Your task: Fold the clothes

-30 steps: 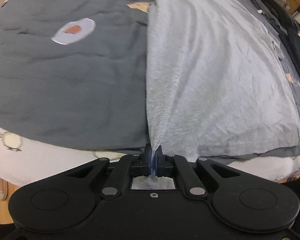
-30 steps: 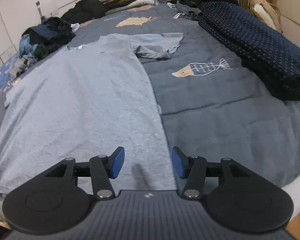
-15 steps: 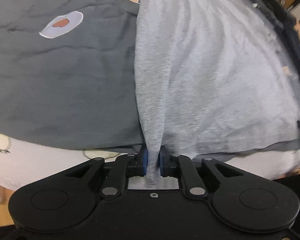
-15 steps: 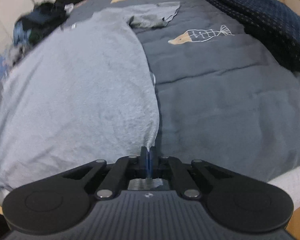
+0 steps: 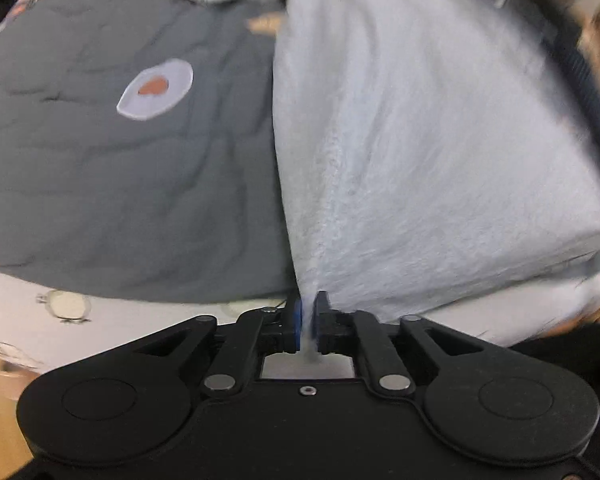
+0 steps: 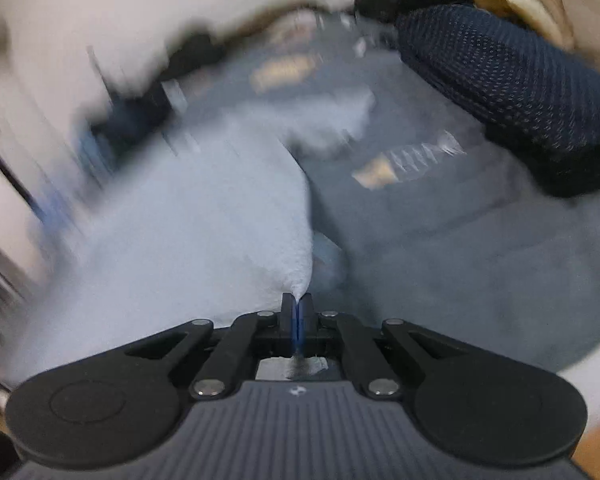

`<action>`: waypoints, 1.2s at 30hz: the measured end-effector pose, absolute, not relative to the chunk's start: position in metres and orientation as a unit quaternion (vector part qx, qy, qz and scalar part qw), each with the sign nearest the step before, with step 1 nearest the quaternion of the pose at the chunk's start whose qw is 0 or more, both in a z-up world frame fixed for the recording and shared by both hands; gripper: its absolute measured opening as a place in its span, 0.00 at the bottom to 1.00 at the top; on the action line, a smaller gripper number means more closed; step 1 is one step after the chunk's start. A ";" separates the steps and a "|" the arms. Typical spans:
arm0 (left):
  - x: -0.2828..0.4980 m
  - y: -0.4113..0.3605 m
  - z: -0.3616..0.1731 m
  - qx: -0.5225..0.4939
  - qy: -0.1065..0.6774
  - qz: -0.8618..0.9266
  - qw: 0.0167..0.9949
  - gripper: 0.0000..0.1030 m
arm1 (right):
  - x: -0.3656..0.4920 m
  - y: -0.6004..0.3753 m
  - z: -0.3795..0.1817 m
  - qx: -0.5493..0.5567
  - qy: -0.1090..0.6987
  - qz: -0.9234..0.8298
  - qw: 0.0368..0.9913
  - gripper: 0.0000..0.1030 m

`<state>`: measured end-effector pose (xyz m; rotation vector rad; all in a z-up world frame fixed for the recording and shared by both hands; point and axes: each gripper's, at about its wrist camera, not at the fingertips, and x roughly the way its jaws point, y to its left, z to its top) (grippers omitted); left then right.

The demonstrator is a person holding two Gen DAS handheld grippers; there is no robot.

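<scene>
Dark grey quilted fabric, the bed cover [image 5: 112, 184], fills the left part of the left wrist view, and a pale oval patch with an orange centre [image 5: 155, 89] is seen stitched on it. Below the cover, a white sheet with a small printed figure [image 5: 66, 306] is exposed at the bed's edge. To the right of the cover, the light grey cotton T-shirt [image 5: 420, 140] is spread over the bed, and its near left corner is drawn up into a taut ridge. That corner is pinched between the blue pads of the left gripper [image 5: 309, 322]; the jaws are opening slightly, yet cloth is still pressed between them.

In the right wrist view, much blurred, a heap of dark clothes [image 6: 140, 112] is made out at the far left of the bed. The same T-shirt [image 6: 188, 216] is seen lying to the right of it, with its near right corner lifted to a point. This corner is clamped in the right gripper [image 6: 297, 320], whose jaws are fully closed on it. Further right, the cover's fish motif [image 6: 408, 160] is shown, and a dark navy dotted quilt [image 6: 512, 92] is bundled at the far right.
</scene>
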<state>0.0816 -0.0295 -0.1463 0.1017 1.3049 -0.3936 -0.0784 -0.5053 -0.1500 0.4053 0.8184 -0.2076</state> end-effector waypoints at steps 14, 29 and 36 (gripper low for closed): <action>0.089 -0.062 -0.075 -0.079 0.398 -0.250 0.879 0.63 | -0.046 -0.517 -0.139 0.160 0.344 -0.176 0.908 0.39; 0.145 -0.171 -0.131 -0.128 0.340 -0.315 0.877 0.63 | 0.115 -0.631 -0.187 0.341 0.275 -0.135 0.889 0.47; 0.163 -0.184 -0.146 -0.123 0.358 -0.315 0.870 0.63 | 0.157 -0.649 -0.206 0.325 0.279 -0.139 0.893 0.47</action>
